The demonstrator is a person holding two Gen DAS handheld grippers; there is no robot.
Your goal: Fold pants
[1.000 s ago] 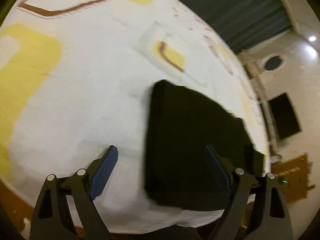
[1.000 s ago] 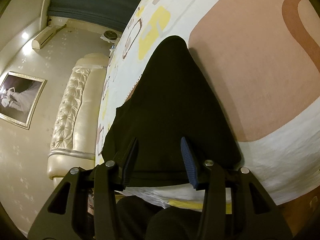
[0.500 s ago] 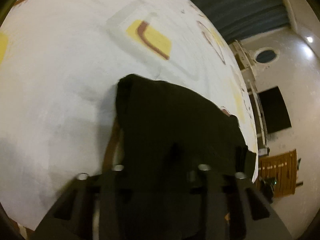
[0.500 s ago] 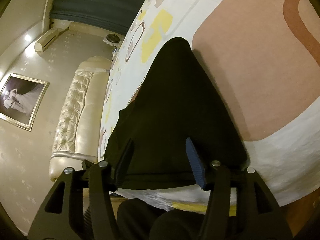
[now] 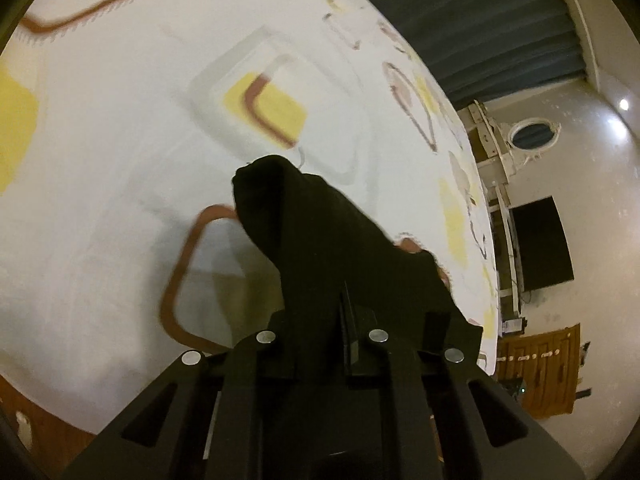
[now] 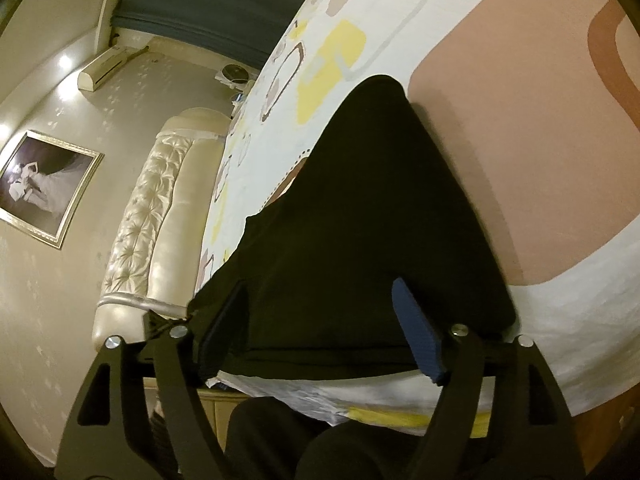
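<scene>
The black pants (image 6: 372, 220) lie folded on the patterned bedspread (image 6: 520, 140). In the left wrist view the pants (image 5: 320, 240) are bunched and lifted, draped over my left gripper (image 5: 344, 320), which is shut on their near edge; its fingertips are hidden under the cloth. My right gripper (image 6: 320, 328) is open, its blue-padded fingers (image 6: 416, 340) standing either side of the pants' near edge, just above the cloth.
The bedspread (image 5: 120, 160) is white with yellow, brown and pink shapes. A padded cream headboard (image 6: 160, 208) and a framed picture (image 6: 40, 184) are at the left. Dark curtains (image 5: 480, 20), a dark screen (image 5: 540, 244) and a wooden cabinet (image 5: 540, 368) are at the right.
My left gripper has closed on the pants' edge and lifted it, bunching the cloth away from the bed. My right gripper has opened wider over the near edge.
</scene>
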